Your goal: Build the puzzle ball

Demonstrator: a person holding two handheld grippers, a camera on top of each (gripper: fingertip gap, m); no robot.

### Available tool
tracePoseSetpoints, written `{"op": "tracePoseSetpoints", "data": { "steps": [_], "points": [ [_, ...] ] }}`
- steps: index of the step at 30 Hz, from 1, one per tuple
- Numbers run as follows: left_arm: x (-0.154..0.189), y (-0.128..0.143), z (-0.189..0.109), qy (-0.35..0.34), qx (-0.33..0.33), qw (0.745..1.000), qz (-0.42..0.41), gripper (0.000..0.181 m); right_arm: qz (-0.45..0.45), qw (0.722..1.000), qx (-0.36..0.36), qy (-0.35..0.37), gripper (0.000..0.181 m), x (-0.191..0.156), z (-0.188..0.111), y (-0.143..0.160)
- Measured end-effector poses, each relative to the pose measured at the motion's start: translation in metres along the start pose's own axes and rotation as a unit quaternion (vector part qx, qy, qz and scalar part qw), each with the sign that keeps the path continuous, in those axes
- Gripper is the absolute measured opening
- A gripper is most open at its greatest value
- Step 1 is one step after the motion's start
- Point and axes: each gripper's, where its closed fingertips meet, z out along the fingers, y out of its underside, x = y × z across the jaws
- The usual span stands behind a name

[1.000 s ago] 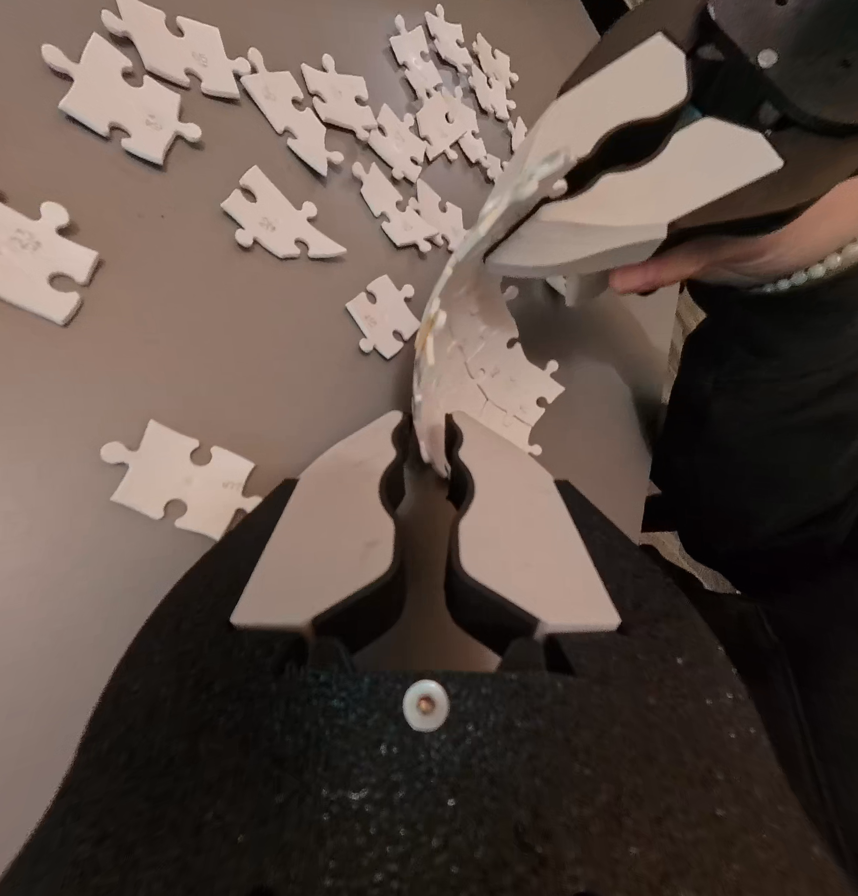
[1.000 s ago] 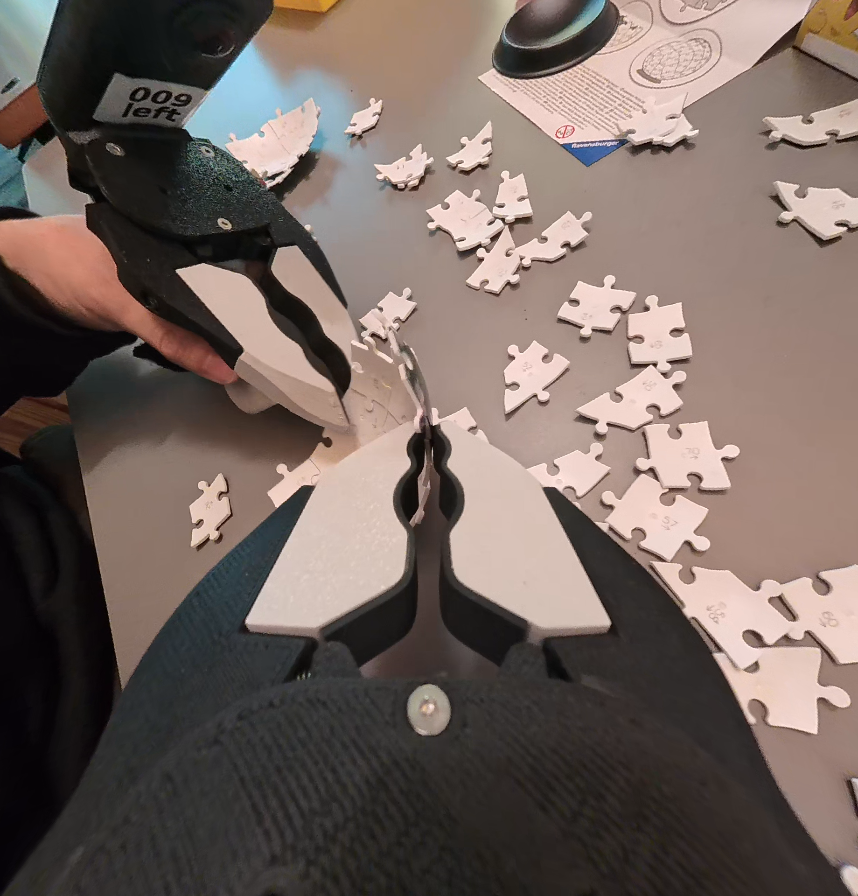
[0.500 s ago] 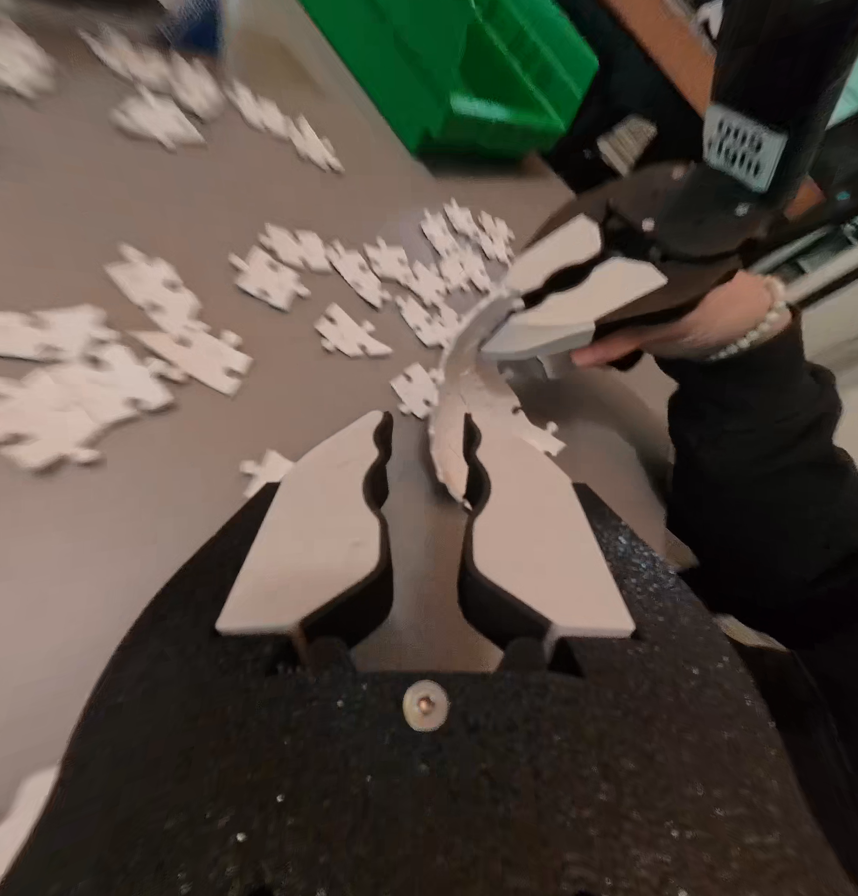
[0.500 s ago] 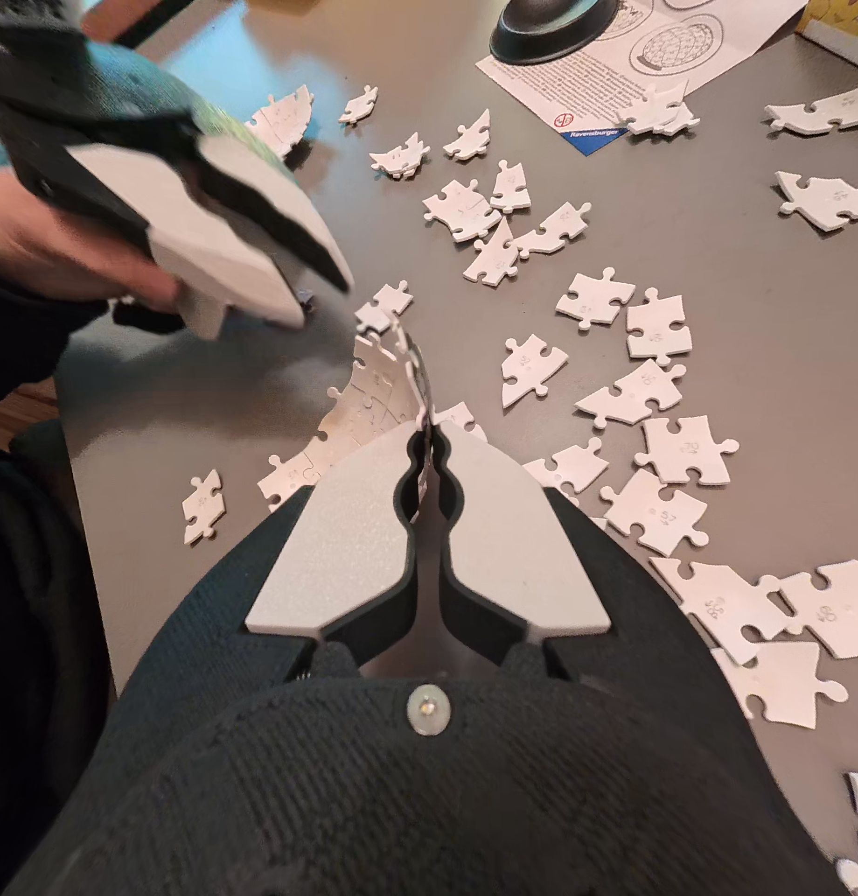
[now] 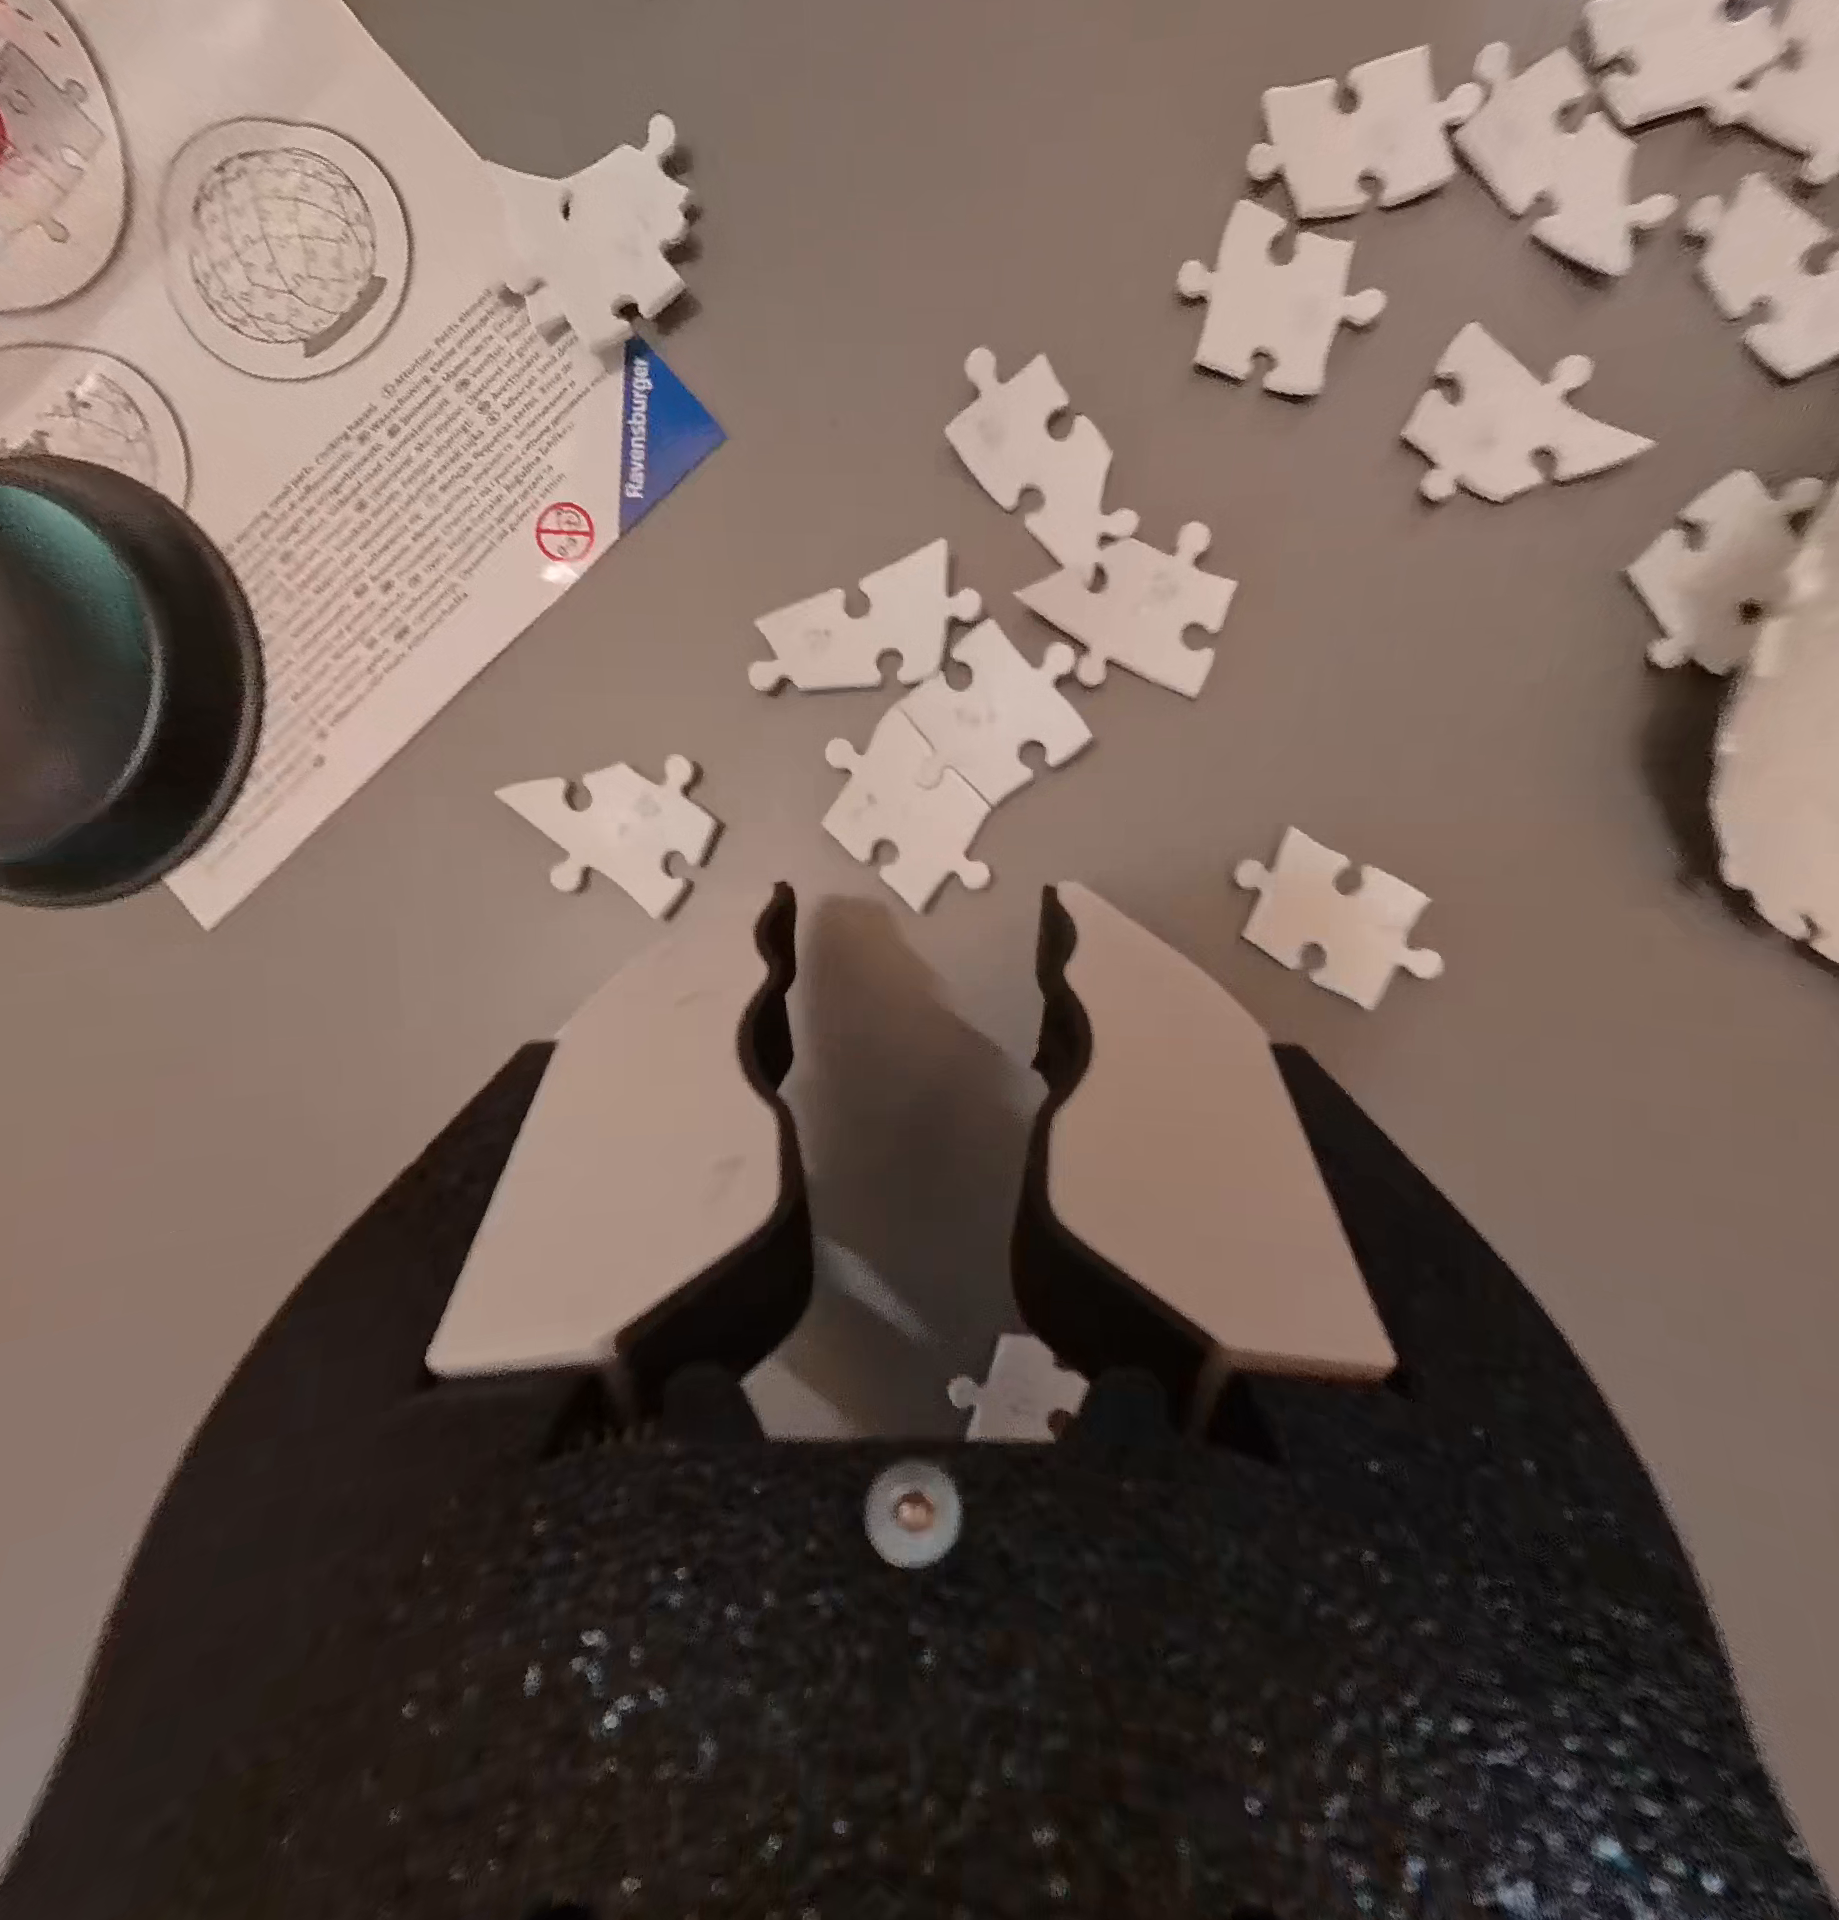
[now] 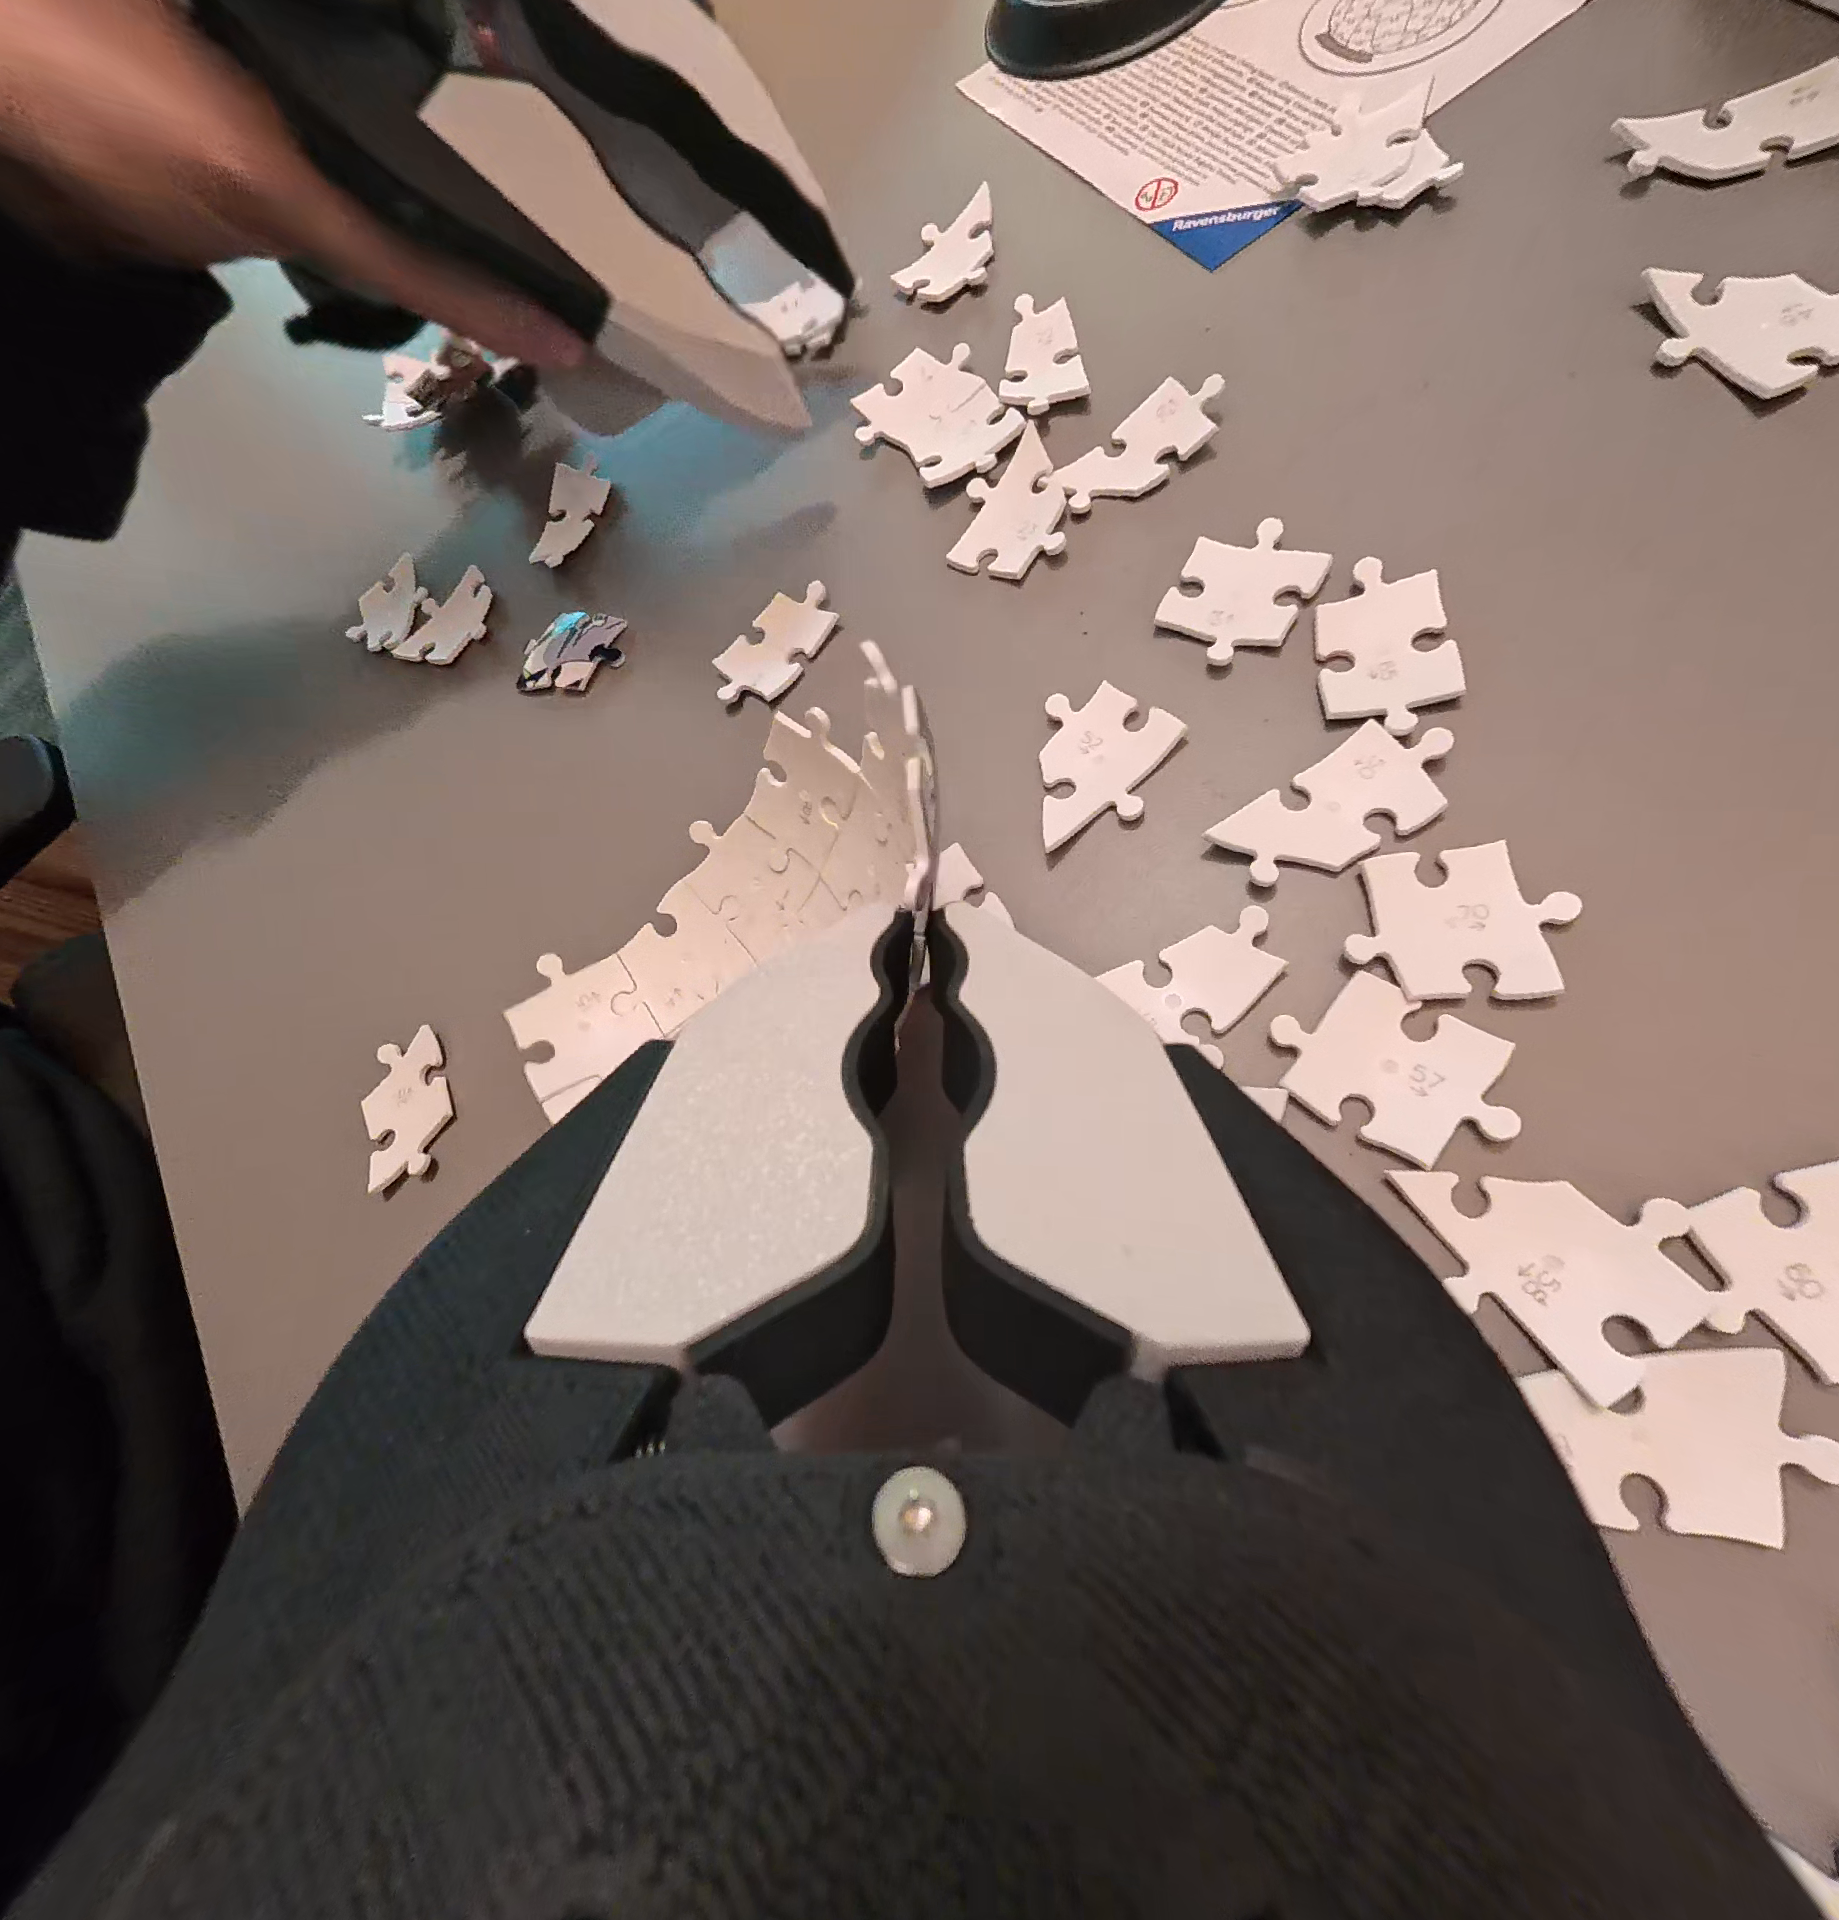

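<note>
Right tool (image 6: 920, 920): clamped on curved shell (image 6: 790, 883).
Left tool (image 5: 910, 904): apart, empty.
Progress: early; many pieces (image 5: 1330, 914) loose on worktop (image 5: 271, 1091).

From my remote seat I see mostly one piece of furniture: a smooth, matte grey-brown counter (image 6: 1517, 499) that fills both wrist views (image 5: 271, 1091). Its left edge runs diagonally down the right wrist view, and past that edge a strip of reddish-brown wooden floor (image 6: 32, 914) shows, with part of a dark rounded chair arm (image 6: 11, 800) above it. The light comes from above and is soft; a pale bluish sheen (image 6: 666, 457) lies on the counter near its far left. I can make out no walls or windows.
</note>
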Motion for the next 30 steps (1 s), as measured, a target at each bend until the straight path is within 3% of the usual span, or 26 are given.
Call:
{"op": "tracePoseSetpoints", "data": {
  "steps": [10, 16, 21, 24, 27, 29, 30],
  "points": [
    [-0.006, 0.019, 0.007, 0.026, -0.098, 0.994, 0.031, 0.035, 0.016, 1.0, 0.004, -0.011, 0.003, 0.004, -0.003, 0.003],
    [0.006, 0.006, 0.015, 0.08, -0.116, 0.99, 0.025, 0.033, 0.02, 1.0, 0.008, -0.016, 0.003, 0.005, -0.004, 0.003],
    [-0.02, 0.008, 0.017, 0.024, -0.142, 0.989, 0.022, 0.022, 0.017, 1.0, 0.009, -0.015, 0.003, 0.006, -0.007, 0.003],
    [-0.02, 0.007, 0.013, 0.021, -0.138, 0.99, 0.03, 0.024, 0.018, 1.0, 0.011, -0.015, 0.003, 0.007, -0.008, 0.003],
    [-0.003, -0.007, 0.011, 0.043, -0.099, 0.992, 0.061, 0.043, 0.019, 1.0, 0.011, -0.016, 0.003, 0.008, -0.007, 0.004],
    [0.005, -0.006, 0.016, 0.056, -0.118, 0.989, 0.076, 0.055, 0.021, 1.0, 0.012, -0.017, 0.003, 0.008, -0.007, 0.004],
    [0.006, -0.003, 0.02, 0.058, -0.132, 0.986, 0.083, 0.053, 0.022, 1.0, 0.012, -0.018, 0.003, 0.008, -0.006, 0.004]
  ]
}}
